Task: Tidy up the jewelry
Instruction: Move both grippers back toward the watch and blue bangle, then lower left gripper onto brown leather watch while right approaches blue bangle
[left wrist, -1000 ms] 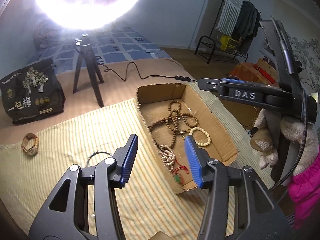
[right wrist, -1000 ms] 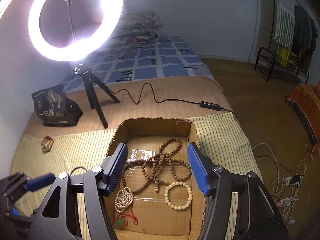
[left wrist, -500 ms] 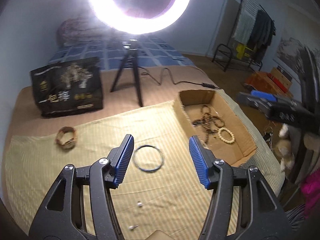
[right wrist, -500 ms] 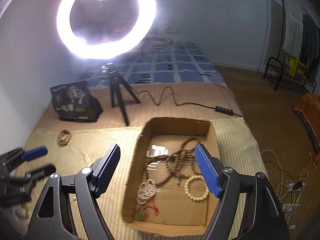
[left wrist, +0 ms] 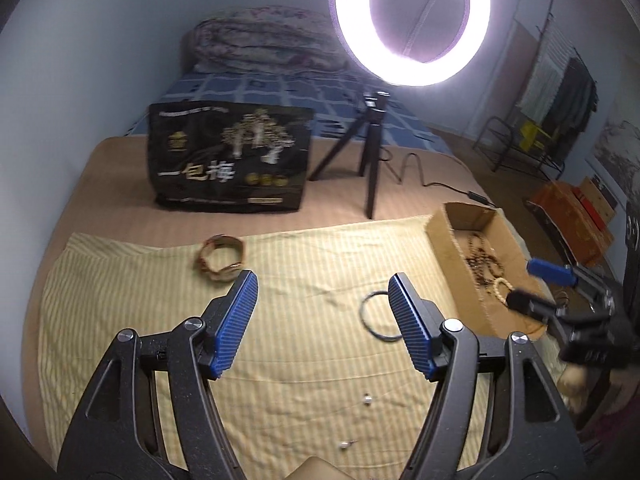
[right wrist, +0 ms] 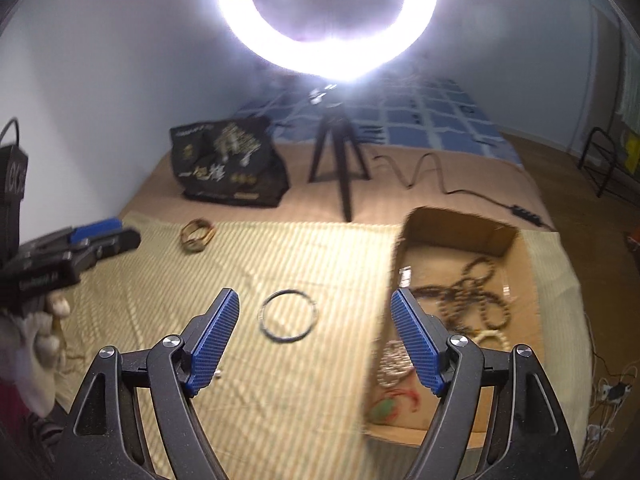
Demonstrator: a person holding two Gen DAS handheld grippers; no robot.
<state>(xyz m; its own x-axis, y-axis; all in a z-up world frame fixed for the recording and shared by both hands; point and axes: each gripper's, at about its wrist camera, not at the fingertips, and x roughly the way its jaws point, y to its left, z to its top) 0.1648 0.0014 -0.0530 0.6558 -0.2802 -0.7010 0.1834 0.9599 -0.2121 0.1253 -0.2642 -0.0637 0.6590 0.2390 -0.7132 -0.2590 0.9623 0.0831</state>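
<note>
A cardboard box [left wrist: 447, 243] [right wrist: 456, 227] with several bead strings and bracelets lies on the right of a striped yellow cloth [left wrist: 304, 264]. A thin dark bangle [left wrist: 370, 320] [right wrist: 288, 316] lies on the cloth left of the box. A wooden bracelet [left wrist: 220, 258] [right wrist: 196, 234] lies at the cloth's far left. Two small earrings [left wrist: 366, 399] lie near me. My left gripper [left wrist: 322, 320] is open and empty above the cloth, between bracelet and bangle. My right gripper [right wrist: 316, 338] is open and empty, with the bangle between its fingers in view.
A black printed bag [left wrist: 230, 160] and a ring light on a tripod [left wrist: 370, 160] stand behind the cloth, with a cable [right wrist: 424, 168] running right. A folded quilt [left wrist: 264, 46] lies by the far wall. A clothes rack [left wrist: 552, 120] stands at the far right.
Both grippers have swung left, away from the box. The left one now faces the wooden bracelet and cloth; the right one now has the bangle between its fingers. Both stay open.
</note>
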